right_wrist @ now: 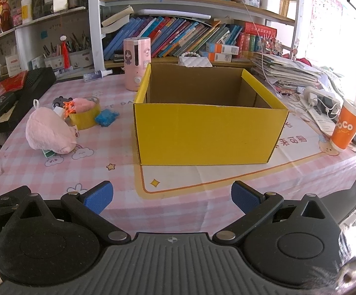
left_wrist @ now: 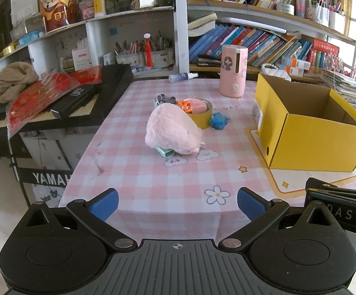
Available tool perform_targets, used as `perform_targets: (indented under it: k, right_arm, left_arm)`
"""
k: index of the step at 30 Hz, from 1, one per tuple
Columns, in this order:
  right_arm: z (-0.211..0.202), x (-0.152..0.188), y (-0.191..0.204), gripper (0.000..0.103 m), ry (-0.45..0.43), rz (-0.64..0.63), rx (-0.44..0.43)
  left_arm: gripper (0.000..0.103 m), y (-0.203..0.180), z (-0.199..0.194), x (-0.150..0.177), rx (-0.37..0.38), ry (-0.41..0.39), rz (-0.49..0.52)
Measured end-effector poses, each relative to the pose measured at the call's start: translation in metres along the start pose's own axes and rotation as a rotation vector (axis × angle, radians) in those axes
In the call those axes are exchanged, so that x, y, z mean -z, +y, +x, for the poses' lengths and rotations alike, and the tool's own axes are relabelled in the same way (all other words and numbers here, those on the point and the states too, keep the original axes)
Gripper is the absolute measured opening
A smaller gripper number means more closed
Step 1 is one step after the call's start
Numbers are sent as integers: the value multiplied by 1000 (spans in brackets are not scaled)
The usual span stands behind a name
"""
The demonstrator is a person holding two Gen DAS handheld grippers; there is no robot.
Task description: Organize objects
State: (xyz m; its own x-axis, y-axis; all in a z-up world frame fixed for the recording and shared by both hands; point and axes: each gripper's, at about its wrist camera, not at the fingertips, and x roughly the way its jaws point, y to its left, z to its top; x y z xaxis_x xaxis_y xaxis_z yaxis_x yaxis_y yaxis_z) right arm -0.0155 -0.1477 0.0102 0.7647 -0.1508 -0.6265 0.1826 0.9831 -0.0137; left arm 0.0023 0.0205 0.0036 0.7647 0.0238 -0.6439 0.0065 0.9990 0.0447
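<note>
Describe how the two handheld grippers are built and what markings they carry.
Both match: the left gripper and right gripper have blue textured fingertip pads on black linkage arms with silver pivot pins, two round black housings, and a ribbed grey base with a small crosshair mark. White lettering shows on each one's side, seen from the other camera, partly cut off. No cables or sleeves visible.
</note>
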Motion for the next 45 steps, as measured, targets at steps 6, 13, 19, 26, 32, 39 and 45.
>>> perform_targets:
  k: [6, 13, 19, 26, 32, 39, 45]
  right_arm:
    - [3, -7, 11, 103, -10, -9, -11]
    - [10, -12, 26, 98, -6, -37, -59]
    - [13, -22, 42, 83, -38, -70, -130]
    - [29, -47, 60, 70, -79, -74, -229]
    - [49, -76, 74, 70, -126, -100, -298]
    - [80, -106, 85, 71, -138, -129, -348]
    - [107, -124, 91, 71, -122, -156, -380]
  left_arm:
    - [103, 10, 3, -4, -2, -14, -2]
    - [103, 27, 11, -5, -15, -4, -29]
    - [103, 42, 19, -9, -18, 0, -51]
    - [103, 58, 38, -20, 30, -1, -85]
    - [103, 63, 64, -41, -1, -5, -99]
    - [103, 56, 92, -59, 5, -3, -92]
    - [103, 49, 117, -71, 14, -2, -97]
